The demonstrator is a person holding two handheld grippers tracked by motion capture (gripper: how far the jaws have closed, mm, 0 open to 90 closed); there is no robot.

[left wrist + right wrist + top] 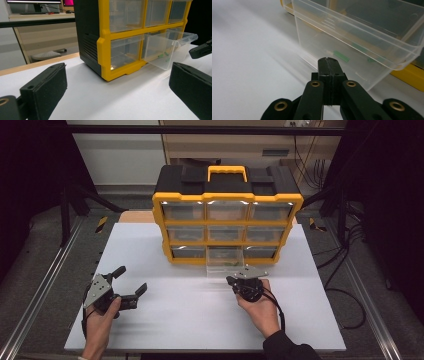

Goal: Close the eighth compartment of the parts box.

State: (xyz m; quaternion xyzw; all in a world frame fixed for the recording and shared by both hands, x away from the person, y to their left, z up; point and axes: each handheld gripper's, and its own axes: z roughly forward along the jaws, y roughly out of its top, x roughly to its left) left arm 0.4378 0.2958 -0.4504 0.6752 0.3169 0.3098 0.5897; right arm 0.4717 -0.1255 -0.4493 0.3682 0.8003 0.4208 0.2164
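High view first, left to right: our left gripper (131, 282) rests on the smooth white table (165, 320) with its blocky black jaws spread wide, nothing between them. Right of it our right gripper (231, 280) has its jaws pressed flat together, empty, just before the clear plastic drawer (223, 266). That boxy drawer juts from the bottom row of the yellow-framed cabinet (227, 197), small green bits inside.

I am working in what looks like a lab or recording workshop: beyond my left gripper (131, 289) a white table (165, 320) sits inside a dark metal frame (45, 285), loose cables (345, 270) trail right of my right gripper (231, 280), and monitors (35, 1) stand on a far desk.
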